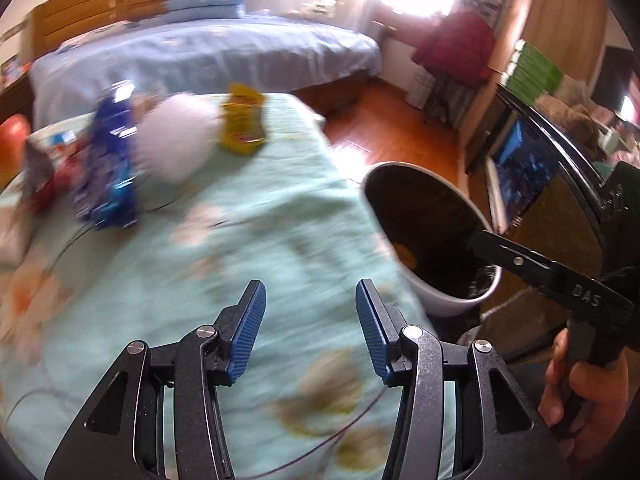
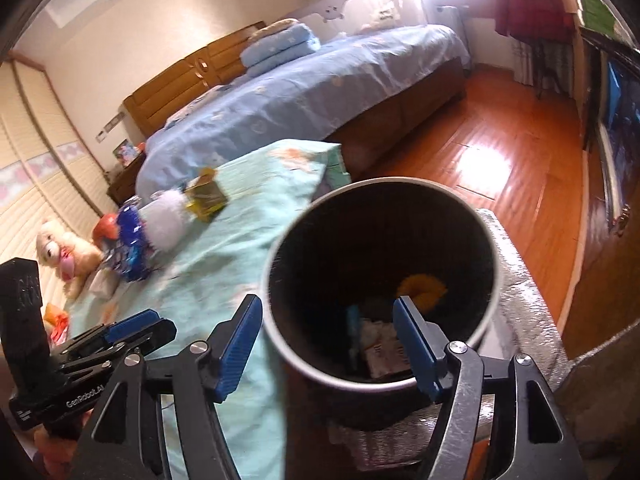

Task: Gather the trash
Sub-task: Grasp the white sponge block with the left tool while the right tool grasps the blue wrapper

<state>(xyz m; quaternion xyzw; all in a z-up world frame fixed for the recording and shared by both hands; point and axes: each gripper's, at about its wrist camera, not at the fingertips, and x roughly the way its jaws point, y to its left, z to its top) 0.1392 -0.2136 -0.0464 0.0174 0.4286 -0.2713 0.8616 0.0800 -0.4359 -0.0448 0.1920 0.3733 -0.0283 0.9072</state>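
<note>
Left wrist view: your left gripper point(image 1: 310, 308) is spread and empty over the mint floral quilt point(image 1: 248, 248); the blue crinkled wrapper point(image 1: 110, 160), white fluffy wad point(image 1: 176, 140) and yellow foil packet point(image 1: 242, 120) lie upper left.

Right wrist view: your right gripper point(image 2: 328, 340) stands spread and empty, straddling the rim of the round white dark-lined bin point(image 2: 382, 280), centre frame.

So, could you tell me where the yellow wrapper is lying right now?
The yellow wrapper lies on the teal floral blanket, upper centre in the left wrist view, just right of the white fluffy thing and well left of the bin.
</note>
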